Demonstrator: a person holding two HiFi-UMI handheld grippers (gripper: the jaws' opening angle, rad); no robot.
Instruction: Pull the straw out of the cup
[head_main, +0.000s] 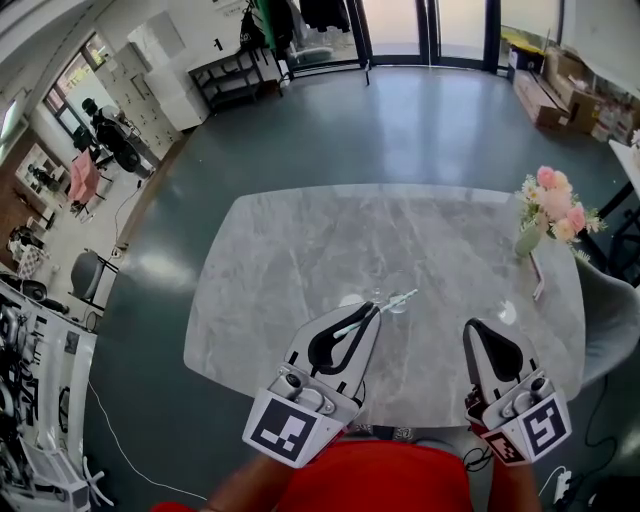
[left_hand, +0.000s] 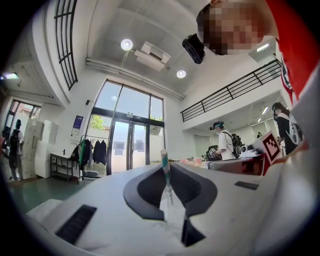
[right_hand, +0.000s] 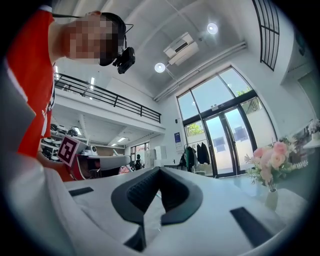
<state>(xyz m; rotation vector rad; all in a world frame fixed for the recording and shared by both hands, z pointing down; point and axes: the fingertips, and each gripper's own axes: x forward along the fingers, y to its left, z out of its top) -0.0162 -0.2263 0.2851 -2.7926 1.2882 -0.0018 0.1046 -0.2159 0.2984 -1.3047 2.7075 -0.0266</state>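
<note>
A white straw with green stripes (head_main: 385, 306) is pinched between the jaws of my left gripper (head_main: 372, 310), which is shut on it above the near part of the grey marble table (head_main: 300, 250). The straw slants up and right past the fingertips. Its far end lies over a clear cup (head_main: 394, 298), which is faint and hard to make out. In the left gripper view the straw (left_hand: 165, 162) stands upright between the closed jaws of the left gripper (left_hand: 166, 169). My right gripper (head_main: 478, 328) hovers to the right, shut with nothing in it (right_hand: 160, 169).
A small vase of pink flowers (head_main: 553, 210) stands at the table's right edge, and shows in the right gripper view as well (right_hand: 270, 167). A thin object (head_main: 538, 276) lies beside it. Dark floor surrounds the table; shelves and a person are far off at the left.
</note>
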